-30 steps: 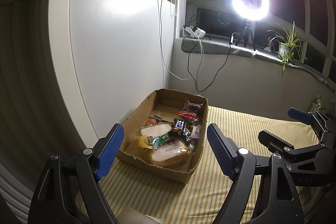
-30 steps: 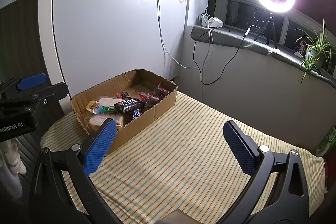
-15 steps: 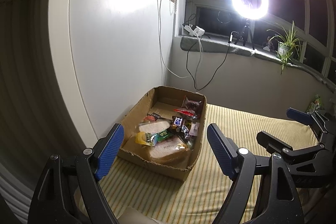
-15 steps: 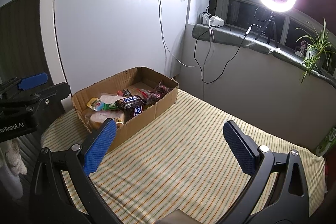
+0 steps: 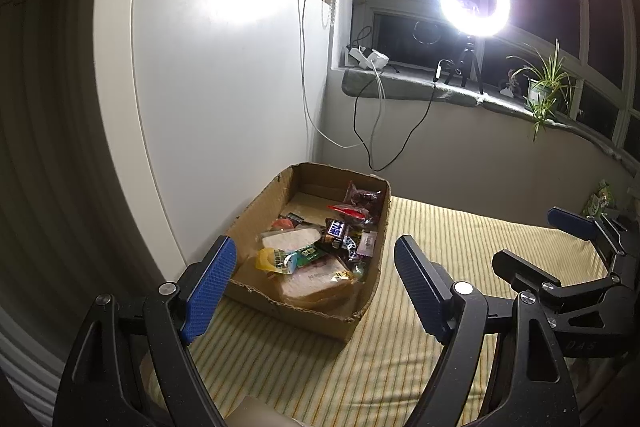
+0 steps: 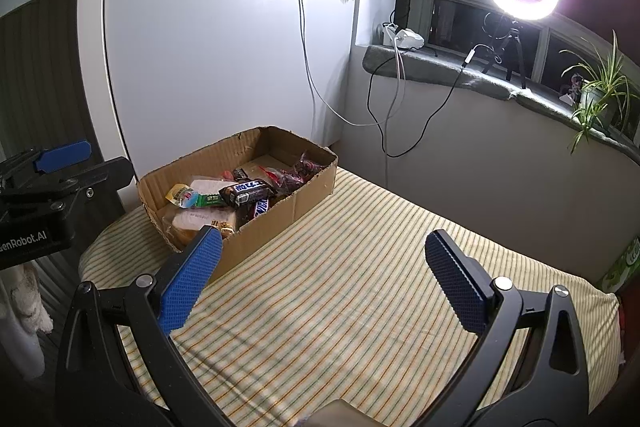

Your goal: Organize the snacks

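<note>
Brown corrugated cardboard box (image 5: 316, 311) holding the mixed wrapped snacks (image 5: 320, 247), apparently gathered for sorting, sits on the striped tablecloth (image 6: 340, 291); left gripper (image 5: 312, 291) and right gripper (image 6: 320, 279) hover above, jaws apart, empty.

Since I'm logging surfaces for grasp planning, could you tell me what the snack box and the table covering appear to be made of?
The box looks like plain brown corrugated cardboard, matte, with torn, ragged rims. The table covering seems to be woven cloth, yellow with thin stripes, matte and slightly rippled; the exact fibre cannot be told.
</note>
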`<state>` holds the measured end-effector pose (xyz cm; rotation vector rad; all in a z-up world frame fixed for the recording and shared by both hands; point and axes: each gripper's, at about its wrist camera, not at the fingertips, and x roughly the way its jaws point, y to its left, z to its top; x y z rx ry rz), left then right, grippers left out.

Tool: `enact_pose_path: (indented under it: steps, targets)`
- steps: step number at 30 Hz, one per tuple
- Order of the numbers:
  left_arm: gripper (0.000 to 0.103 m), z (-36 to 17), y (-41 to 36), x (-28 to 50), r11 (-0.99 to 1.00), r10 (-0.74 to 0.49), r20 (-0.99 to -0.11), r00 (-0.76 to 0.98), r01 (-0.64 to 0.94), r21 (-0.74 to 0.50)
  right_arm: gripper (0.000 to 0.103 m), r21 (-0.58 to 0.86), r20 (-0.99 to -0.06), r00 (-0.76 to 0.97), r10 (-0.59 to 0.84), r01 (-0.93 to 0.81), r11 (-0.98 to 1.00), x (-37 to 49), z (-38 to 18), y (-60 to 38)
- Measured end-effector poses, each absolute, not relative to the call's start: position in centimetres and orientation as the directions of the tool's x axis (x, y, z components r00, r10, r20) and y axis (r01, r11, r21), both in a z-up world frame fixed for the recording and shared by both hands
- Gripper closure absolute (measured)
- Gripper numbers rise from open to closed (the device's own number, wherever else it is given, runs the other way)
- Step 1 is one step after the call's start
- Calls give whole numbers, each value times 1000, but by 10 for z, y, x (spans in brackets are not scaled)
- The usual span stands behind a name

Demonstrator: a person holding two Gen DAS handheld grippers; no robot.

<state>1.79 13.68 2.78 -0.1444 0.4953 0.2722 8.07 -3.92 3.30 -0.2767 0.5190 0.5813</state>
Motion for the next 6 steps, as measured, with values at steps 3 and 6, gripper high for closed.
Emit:
enact_pose_path:
  steps: [3,6]
  targets:
    - [22,28,135,17,956,217,-481,850,-284,-70,0,-104,-539,714,446,-582,807,80,32,-39]
    - [22,26,130,16,959,211,-479,852,-276,-68,0,-97,-542,714,444,-578,810,80,31,-41]
